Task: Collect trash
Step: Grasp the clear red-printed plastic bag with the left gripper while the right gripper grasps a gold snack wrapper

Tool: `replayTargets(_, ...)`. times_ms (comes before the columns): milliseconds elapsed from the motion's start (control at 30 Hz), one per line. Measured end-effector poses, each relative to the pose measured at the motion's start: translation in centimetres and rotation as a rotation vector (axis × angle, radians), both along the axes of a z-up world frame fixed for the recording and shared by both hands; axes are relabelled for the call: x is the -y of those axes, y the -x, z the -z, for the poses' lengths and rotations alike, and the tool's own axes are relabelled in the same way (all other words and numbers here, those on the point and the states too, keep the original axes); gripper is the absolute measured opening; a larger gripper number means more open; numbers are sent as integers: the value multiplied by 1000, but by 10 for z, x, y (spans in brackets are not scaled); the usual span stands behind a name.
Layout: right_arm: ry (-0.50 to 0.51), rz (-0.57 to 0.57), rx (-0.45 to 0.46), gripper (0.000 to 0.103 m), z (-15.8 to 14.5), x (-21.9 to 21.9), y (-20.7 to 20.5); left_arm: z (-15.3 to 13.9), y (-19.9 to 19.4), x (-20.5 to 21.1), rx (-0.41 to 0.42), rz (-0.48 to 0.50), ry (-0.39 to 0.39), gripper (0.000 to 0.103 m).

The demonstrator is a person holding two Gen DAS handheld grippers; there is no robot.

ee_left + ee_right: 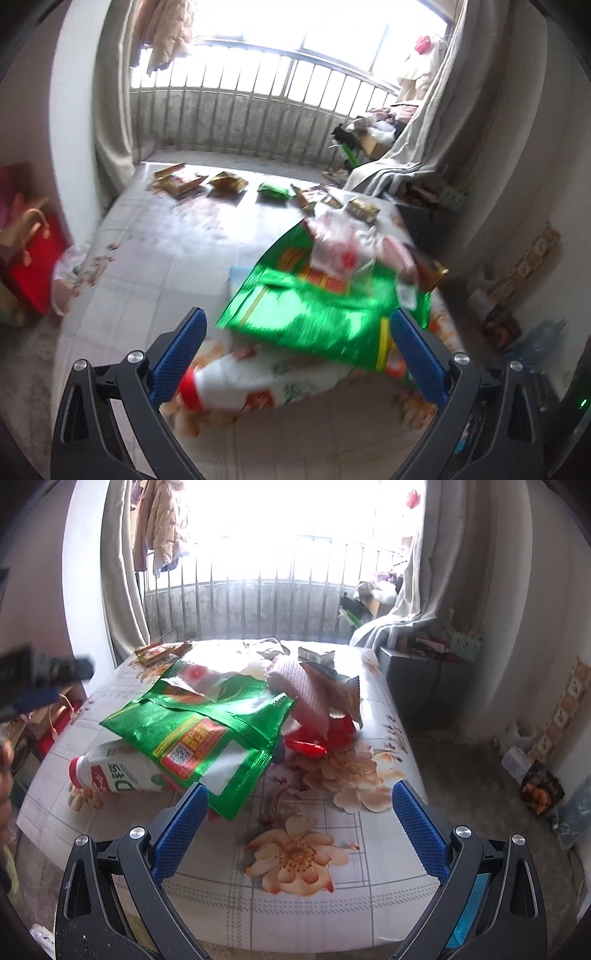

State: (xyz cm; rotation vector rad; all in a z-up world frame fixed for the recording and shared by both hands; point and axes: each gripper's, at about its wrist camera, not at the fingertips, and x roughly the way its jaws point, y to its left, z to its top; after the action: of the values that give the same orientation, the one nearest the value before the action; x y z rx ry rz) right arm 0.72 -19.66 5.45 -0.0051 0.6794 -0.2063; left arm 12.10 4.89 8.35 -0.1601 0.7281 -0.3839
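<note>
A pile of trash lies on the floral tablecloth (295, 893). On top is a large shiny green bag (314, 314) (207, 734), over a white bottle with a red cap (236, 384) (110, 771) lying on its side. Clear plastic (340, 243), a pink wrapper (306, 690) and red wrappers (314, 746) sit beside the bag. Several gold and green packets (225, 182) lie at the table's far end. My left gripper (295, 350) is open, its fingers either side of the bag and bottle, nothing gripped. My right gripper (299, 823) is open over the cloth, just short of the pile.
A red gift bag (37, 258) stands left of the table. Curtains (122, 572) frame a railed balcony (258, 118) behind. A grey cabinet (410, 672) and clutter sit at the right, with bags on the floor (539, 790). A dark blurred object (40, 679) shows at the left edge.
</note>
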Motion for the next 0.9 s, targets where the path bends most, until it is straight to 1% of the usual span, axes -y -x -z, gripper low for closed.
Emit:
replayTargets(100, -19, -9, -10, 95, 0, 4, -6, -4, -26, 13, -29, 34, 9, 97)
replayTargets(167, -24, -17, -2, 95, -2, 8, -9, -4, -47, 20, -55, 66, 39, 97)
replayTargets(233, -29, -24, 12, 95, -5, 13, -13, -3, -68, 29, -101, 103, 95, 97)
replayTargets(300, -36, -26, 24, 95, -8, 19, -19, 1, -81, 42, -132, 135, 100, 97)
replayTargets(367, -44, -25, 30, 95, -8, 24, -24, 9, -95, 54, -170, 144, 69, 90)
replayTargets(400, -50, -26, 30, 95, -8, 27, -28, 15, -103, 59, -196, 142, 52, 85)
replayTargets(467, -59, -27, 31, 95, -8, 31, -35, 28, -118, 69, -253, 144, 39, 80)
replayTargets(500, -60, -27, 33, 95, -7, 32, -37, 33, -124, 72, -277, 137, 30, 75)
replayTargets(533, -61, -26, 36, 95, -7, 35, -38, 37, -128, 73, -291, 134, 27, 73)
replayTargets(567, -61, -25, 39, 95, -7, 36, -39, 41, -133, 75, -303, 131, 24, 67)
replayTargets(600, -62, -23, 43, 94, -7, 39, -41, 45, -136, 75, -315, 126, 21, 59)
replayTargets(633, -63, -20, 45, 94, -7, 41, -42, 48, -139, 75, -333, 123, 31, 54)
replayTargets(700, -62, -16, 47, 94, -8, 45, -45, 52, -142, 72, -349, 124, 56, 38)
replayTargets(733, -58, -14, 48, 94, -8, 46, -46, 52, -142, 70, -349, 125, 65, 33)
replayTargets(800, -48, -9, 49, 92, -9, 50, -50, 52, -141, 68, -349, 131, 76, 20)
replayTargets(833, -44, -8, 48, 92, -10, 51, -52, 51, -141, 67, -347, 135, 83, 15)
replayTargets(900, -36, -1, 52, 89, -13, 55, -55, 49, -138, 64, -340, 143, 99, 13)
